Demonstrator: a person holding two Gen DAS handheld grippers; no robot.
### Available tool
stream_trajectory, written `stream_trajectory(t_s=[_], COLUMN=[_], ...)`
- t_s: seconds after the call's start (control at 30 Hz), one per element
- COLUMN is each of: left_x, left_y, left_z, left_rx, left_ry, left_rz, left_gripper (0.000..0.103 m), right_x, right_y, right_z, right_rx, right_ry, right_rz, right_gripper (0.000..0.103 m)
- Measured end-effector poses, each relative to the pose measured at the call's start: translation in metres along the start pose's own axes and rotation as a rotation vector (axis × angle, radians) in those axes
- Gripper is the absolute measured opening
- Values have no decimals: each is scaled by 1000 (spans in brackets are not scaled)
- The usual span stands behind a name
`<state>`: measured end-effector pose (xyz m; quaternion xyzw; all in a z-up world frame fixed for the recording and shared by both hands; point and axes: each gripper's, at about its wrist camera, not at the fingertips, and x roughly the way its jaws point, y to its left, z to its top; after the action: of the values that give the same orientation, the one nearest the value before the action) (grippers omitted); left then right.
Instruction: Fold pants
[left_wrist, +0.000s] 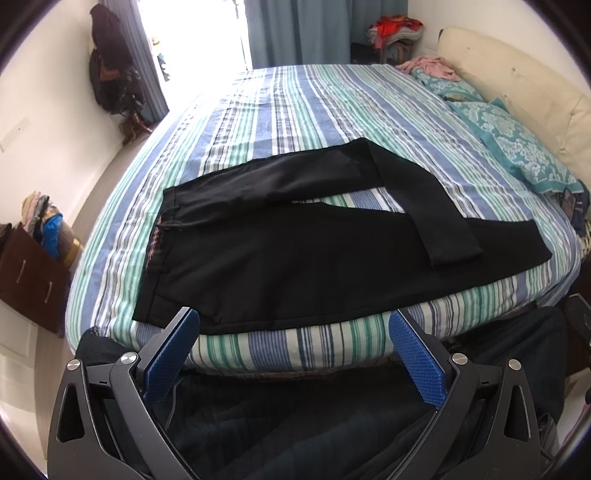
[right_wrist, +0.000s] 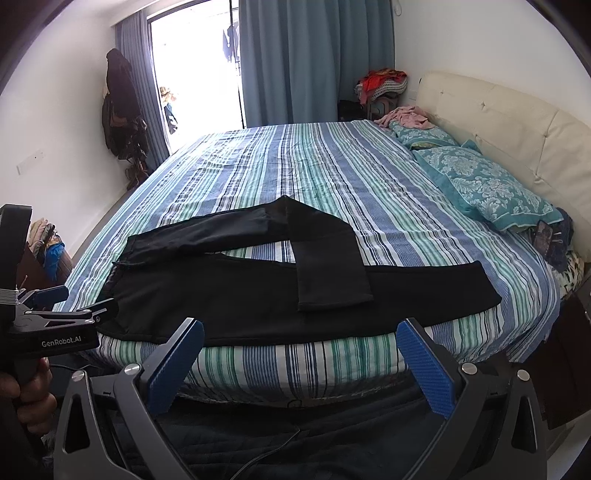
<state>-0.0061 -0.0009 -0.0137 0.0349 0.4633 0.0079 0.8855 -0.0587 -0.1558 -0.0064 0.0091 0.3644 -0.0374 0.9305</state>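
Black pants (left_wrist: 280, 251) lie flat on the striped bed (left_wrist: 295, 118) near its front edge, waistband at the left. The far leg bends back and crosses over the near leg. My left gripper (left_wrist: 293, 325) is open and empty, just in front of the bed's front edge, below the pants' near hem line. In the right wrist view the pants (right_wrist: 229, 299) lie the same way. My right gripper (right_wrist: 300, 332) is open and empty in front of the bed. The left gripper (right_wrist: 70, 301) shows at the left there, beside the waistband.
Teal patterned pillows (right_wrist: 484, 184) and a pink cloth (right_wrist: 406, 116) lie along the cream headboard (right_wrist: 517, 122) at the right. A brown cabinet with clothes (left_wrist: 33, 258) stands at the left. A coat rack (right_wrist: 122, 110) stands by the window. Dark fabric hangs below the bed edge.
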Motion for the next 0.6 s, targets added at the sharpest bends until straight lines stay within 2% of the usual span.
stream_trajectory(t_s=[0.27,0.6], left_x=[1,1], left_y=[-2,-4], left_z=[0,1], left_rx=[6,17], left_ry=[2,4], left_rz=[1,3], left_gripper=[102,102], right_x=[6,8], right_y=[-4,6], right_z=[-1,0], right_rx=[33,-3], right_ry=[25,29], right_rz=[17,11], right_gripper=[103,103])
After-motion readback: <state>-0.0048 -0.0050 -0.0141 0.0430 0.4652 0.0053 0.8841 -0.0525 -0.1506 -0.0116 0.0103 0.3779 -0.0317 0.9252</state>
